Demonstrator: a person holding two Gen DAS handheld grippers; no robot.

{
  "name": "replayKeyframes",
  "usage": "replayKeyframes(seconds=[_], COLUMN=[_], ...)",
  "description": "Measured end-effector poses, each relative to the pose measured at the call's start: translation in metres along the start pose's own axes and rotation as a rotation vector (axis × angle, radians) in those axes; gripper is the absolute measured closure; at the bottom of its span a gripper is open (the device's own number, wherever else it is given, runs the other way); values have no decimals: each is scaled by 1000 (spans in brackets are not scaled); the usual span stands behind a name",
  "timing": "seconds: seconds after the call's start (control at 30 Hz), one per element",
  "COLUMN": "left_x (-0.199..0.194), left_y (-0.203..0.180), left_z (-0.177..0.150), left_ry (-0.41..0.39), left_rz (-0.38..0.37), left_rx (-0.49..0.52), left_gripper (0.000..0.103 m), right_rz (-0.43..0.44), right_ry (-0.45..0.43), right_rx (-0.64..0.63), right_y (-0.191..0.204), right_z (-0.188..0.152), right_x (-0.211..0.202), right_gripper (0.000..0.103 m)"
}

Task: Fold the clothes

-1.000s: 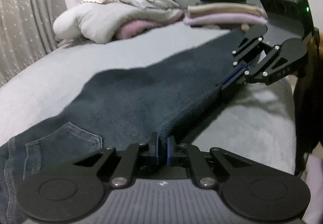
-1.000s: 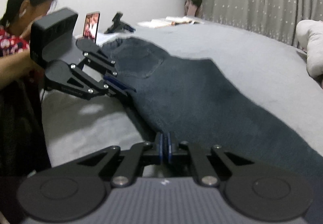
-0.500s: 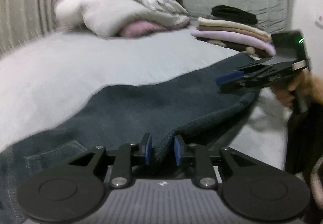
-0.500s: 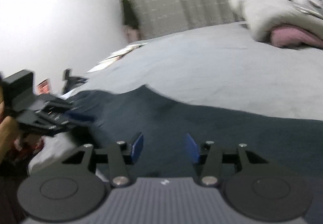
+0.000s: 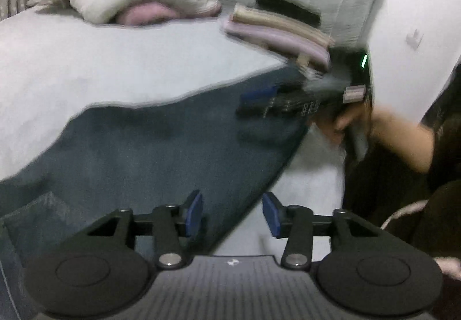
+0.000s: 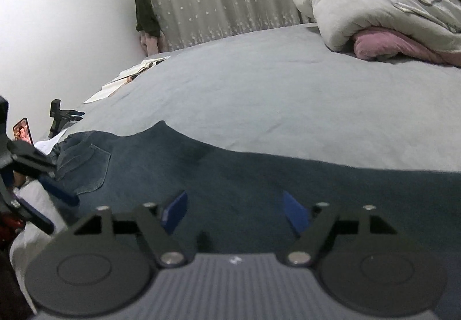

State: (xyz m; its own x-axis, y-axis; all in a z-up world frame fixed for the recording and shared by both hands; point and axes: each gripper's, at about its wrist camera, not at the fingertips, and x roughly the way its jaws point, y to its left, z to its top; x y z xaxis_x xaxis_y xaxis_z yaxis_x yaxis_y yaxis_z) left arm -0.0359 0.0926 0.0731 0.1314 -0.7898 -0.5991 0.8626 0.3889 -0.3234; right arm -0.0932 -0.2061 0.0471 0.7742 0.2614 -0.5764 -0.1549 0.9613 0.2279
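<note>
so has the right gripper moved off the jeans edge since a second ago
Yes. The right gripper was clamped on the near edge of the jeans; now its jaws are opening and it has pulled up and back, clear of the cloth lying on the grey bed.

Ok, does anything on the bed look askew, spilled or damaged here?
Nothing damaged or spilled. The jeans lie flat, folded lengthwise on the grey bed. An open book lies near the far edge, and a quilt is heaped at the head: clutter, nothing odd.

Left wrist view motion-blurred: stack (image 5: 276,31) at 1 o'clock smeared. Jeans (image 6: 259,184) cut off at 3 o'clock edge. Phone (image 6: 22,132) screen too small to read.
</note>
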Motion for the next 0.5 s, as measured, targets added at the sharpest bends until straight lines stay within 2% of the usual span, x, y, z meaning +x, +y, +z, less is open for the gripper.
replayKeyframes(seconds=[0.03,0.1,0.13,0.17,0.27,0.4,0.5], left_x=[-4,-1,1,7,26,51,72], left_y=[2,5,5,8,12,21,31], left_z=[3,10,10,12,12,8,1], left_ry=[-48,-139,-157,-219,-291,-296,-207], left_rz=[5,109,135,238,465,655,713], left_rx=[-14,-43,-48,-61,-64,-32,4], left_gripper=[40,34,34,34,34,34,33], right_rz=[-9,-23,-37,-52,-115,-204,-205], right_ry=[-7,-18,-30,-43,-81,-125,-136], right_rx=[-14,-25,-27,-30,-48,-94,-97], right_y=[5,11,15,19,31,51,63], right_z=[4,10,14,18,28,32,32], right_x=[2,5,7,9,15,31,47], right_gripper=[27,25,22,17,9,1,0])
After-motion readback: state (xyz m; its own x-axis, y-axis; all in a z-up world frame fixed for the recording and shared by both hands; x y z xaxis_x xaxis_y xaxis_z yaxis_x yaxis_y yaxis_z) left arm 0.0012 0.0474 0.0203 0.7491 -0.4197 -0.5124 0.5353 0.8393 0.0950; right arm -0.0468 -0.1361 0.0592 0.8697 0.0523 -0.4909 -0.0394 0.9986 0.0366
